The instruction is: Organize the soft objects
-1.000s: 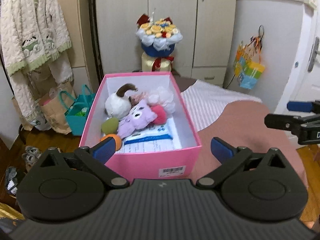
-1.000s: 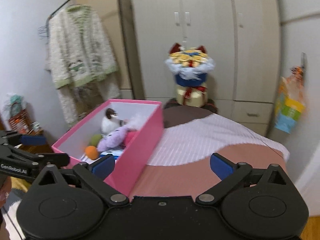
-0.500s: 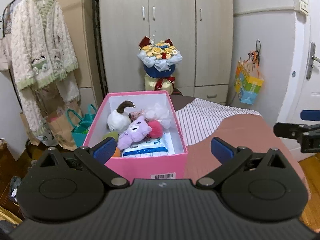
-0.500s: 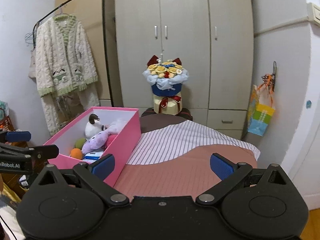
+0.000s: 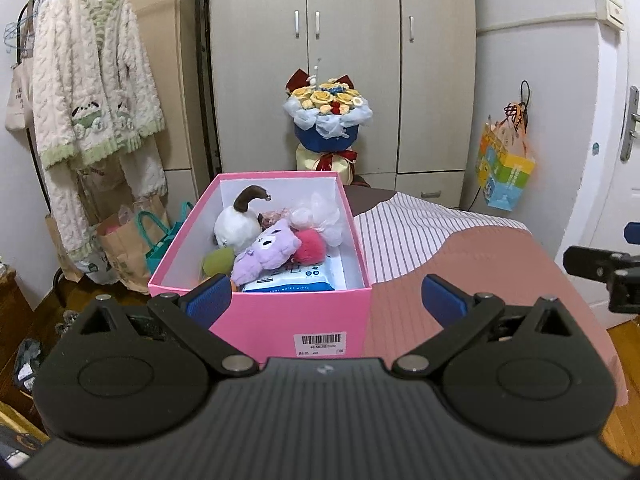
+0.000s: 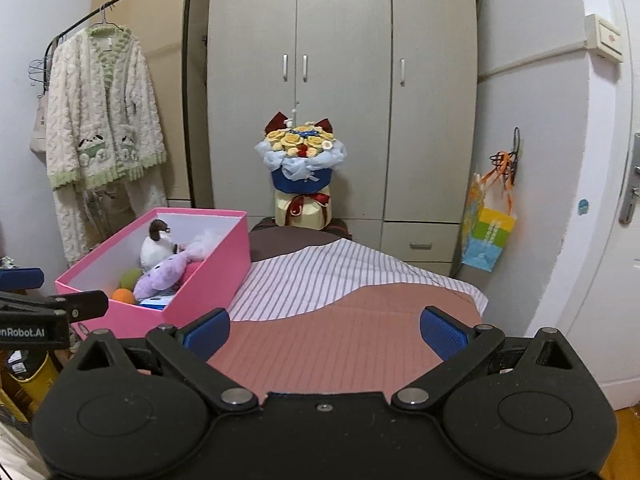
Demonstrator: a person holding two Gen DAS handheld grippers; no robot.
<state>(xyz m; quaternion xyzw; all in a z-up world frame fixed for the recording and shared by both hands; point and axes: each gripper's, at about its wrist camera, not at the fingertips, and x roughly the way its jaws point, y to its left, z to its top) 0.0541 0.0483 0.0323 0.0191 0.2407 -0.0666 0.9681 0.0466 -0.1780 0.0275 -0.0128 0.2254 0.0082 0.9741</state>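
A pink box stands on the bed's left side. Inside lie a white plush with a brown head, a purple plush, a pink pompom, a white fluffy toy, a green ball, an orange ball and a wipes pack. My left gripper hangs open in front of the box's near wall, holding nothing. My right gripper is open and empty over the pink bedcover, to the right of the box.
A flower bouquet stands beyond the bed before the wardrobe. A fluffy robe hangs on a rack at left, with bags on the floor below. A colourful bag hangs on the right wall beside a door.
Both grippers have pulled back and risen away from the box, so more of the room shows. Both stay open and empty; the box's contents have not moved.
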